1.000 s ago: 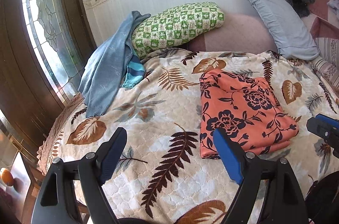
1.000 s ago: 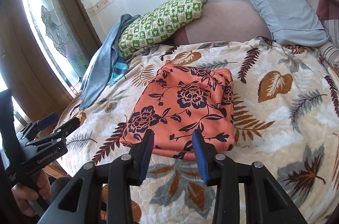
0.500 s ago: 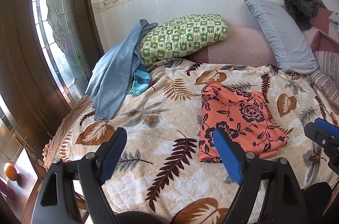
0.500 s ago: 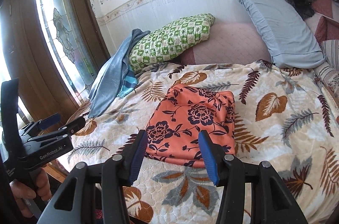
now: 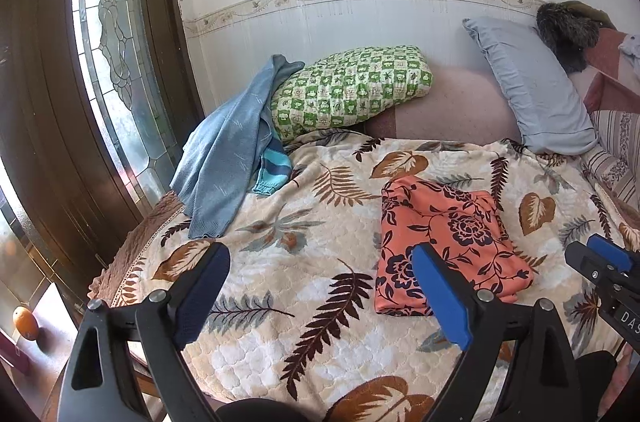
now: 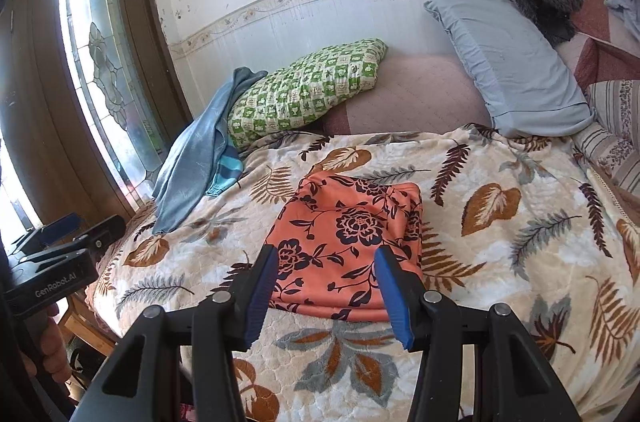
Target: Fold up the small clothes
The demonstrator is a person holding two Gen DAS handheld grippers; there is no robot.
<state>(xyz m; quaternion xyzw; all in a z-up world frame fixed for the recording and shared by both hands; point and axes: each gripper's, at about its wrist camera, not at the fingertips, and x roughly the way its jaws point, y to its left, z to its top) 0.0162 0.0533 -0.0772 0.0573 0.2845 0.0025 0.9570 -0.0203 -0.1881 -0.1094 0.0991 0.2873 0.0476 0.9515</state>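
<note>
A folded orange garment with dark flowers (image 5: 444, 242) lies flat on the leaf-patterned blanket (image 5: 280, 262); it also shows in the right wrist view (image 6: 348, 242). My left gripper (image 5: 320, 290) is open and empty, held back above the bed's near edge, left of the garment. My right gripper (image 6: 324, 286) is open and empty, just short of the garment's near edge and above it. A blue sweater (image 5: 224, 158) hangs over the bed's far left corner, also seen in the right wrist view (image 6: 192, 158).
A green checked pillow (image 5: 348, 90) and a grey-blue pillow (image 5: 532, 86) lean at the wall. A dark furry item (image 5: 568, 30) sits on bedding at the far right. A glass-panelled door (image 5: 116, 62) stands left of the bed.
Both grippers have pulled back and up from the folded garment, which now looks smaller and farther. The right gripper's jaws have opened wider.
</note>
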